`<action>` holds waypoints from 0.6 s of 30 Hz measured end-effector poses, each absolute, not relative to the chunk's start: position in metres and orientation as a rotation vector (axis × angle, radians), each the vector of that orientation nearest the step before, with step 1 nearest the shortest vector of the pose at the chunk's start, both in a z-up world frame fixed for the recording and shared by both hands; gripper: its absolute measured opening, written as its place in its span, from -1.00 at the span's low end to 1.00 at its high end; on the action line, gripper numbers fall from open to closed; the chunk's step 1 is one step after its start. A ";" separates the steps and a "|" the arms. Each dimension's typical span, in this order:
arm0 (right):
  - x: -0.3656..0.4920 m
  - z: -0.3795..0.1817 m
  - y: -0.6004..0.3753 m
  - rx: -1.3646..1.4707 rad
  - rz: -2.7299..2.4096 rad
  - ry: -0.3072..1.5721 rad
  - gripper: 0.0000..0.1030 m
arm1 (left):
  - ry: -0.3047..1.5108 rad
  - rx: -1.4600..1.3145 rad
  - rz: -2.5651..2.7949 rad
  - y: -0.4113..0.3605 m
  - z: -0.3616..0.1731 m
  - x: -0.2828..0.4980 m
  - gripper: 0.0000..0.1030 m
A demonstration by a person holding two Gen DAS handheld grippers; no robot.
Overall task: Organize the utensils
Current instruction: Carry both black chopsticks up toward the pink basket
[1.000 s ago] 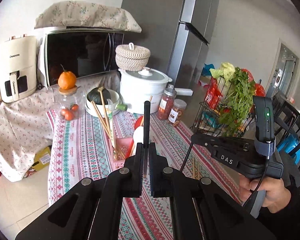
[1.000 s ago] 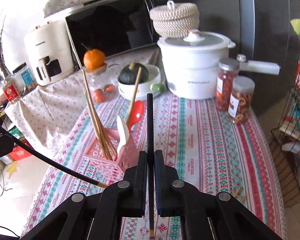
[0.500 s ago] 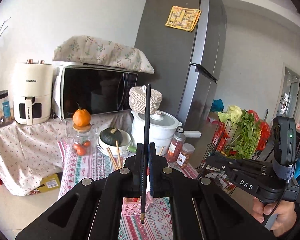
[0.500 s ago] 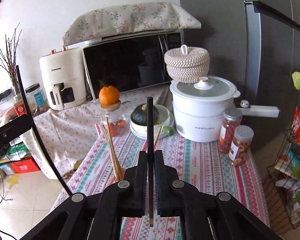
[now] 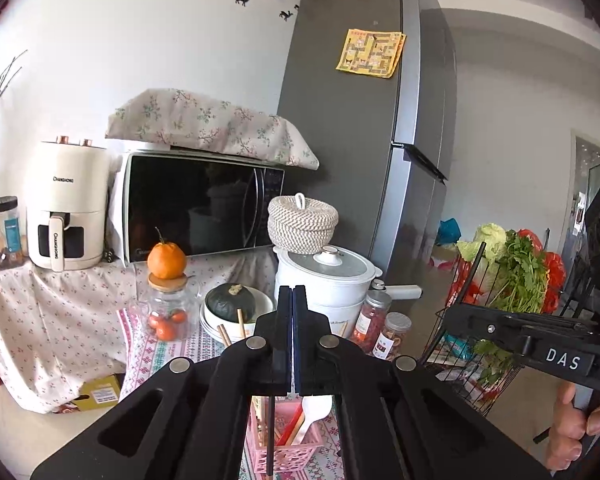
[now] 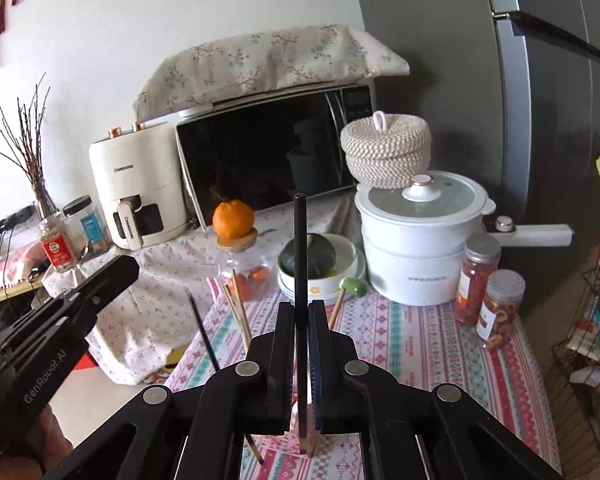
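I hold one black chopstick clamped in my right gripper, another in my left gripper, above the pink basket. Wooden chopsticks and spoons already stand inside; both black ones remain.

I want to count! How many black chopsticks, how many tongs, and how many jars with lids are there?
Black chopsticks: 2
Tongs: 2
Jars with lids: 5
Total: 9

A patterned tablecloth carries a white pot and pink basket.
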State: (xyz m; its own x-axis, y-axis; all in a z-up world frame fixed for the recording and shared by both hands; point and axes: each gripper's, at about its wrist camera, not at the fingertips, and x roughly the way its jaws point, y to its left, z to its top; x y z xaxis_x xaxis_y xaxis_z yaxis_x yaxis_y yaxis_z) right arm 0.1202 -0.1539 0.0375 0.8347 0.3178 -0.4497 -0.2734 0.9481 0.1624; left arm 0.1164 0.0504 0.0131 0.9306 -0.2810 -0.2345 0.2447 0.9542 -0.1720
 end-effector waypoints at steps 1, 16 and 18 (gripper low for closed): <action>0.121 0.037 -0.153 0.093 0.314 0.494 -0.90 | 0.278 -0.132 -0.257 0.049 0.010 0.121 -1.00; 0.127 0.012 -0.166 0.076 0.294 0.598 -0.90 | 0.984 -0.292 -0.146 0.108 -0.095 0.182 0.03; 0.129 0.006 -0.169 0.074 0.287 0.623 -0.90 | 1.072 -0.320 -0.115 0.114 -0.124 0.189 0.03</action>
State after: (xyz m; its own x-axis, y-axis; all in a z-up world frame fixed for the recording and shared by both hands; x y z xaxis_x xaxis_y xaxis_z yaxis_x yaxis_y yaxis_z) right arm 0.1291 -0.1685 0.0060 0.7743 0.2868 -0.5641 -0.2422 0.9578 0.1545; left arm 0.1892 0.1138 -0.1241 0.4773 -0.2466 -0.8434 -0.0618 0.9480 -0.3122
